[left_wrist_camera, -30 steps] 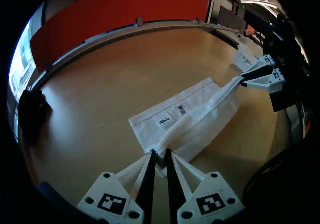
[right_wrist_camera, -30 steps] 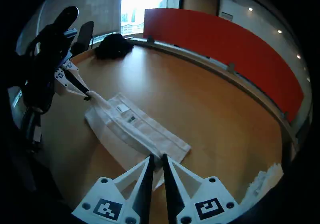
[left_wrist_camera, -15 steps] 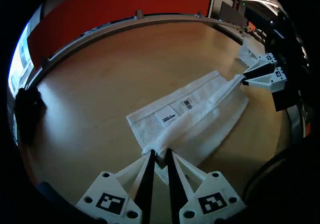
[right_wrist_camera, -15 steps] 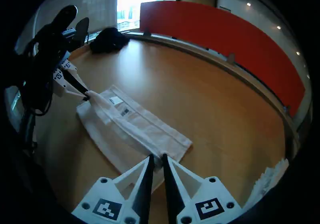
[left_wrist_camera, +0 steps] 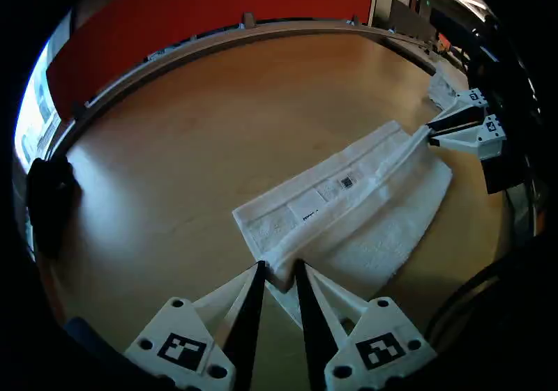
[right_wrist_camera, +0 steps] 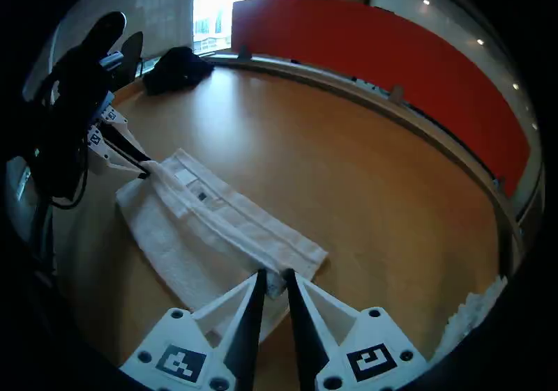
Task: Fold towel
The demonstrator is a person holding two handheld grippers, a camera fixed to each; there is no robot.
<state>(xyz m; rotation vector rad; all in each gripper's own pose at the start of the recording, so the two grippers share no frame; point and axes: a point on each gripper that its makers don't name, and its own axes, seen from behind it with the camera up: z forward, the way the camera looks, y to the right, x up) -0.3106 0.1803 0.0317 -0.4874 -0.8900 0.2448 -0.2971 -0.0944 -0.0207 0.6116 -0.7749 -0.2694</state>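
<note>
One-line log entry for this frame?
step: mid-fold | left claw: shut on towel | right claw: shut on towel | towel: on table

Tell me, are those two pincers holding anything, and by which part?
Yes, the white towel. The left gripper pinches one end of its doubled-over edge, the right gripper the opposite end.

The right gripper (right_wrist_camera: 273,277) reaches in from the bottom edge, its two fingers pinched on the near end of a white towel (right_wrist_camera: 209,231). The towel lies long and partly doubled over on a wooden table (right_wrist_camera: 363,182), with small labels facing up. At its far end the left gripper (right_wrist_camera: 144,173), carried by a dark-clad arm, nips the edge. A black bag (right_wrist_camera: 174,69) sits by a red partition (right_wrist_camera: 390,49). More white cloth (right_wrist_camera: 474,314) lies at lower right.
</note>
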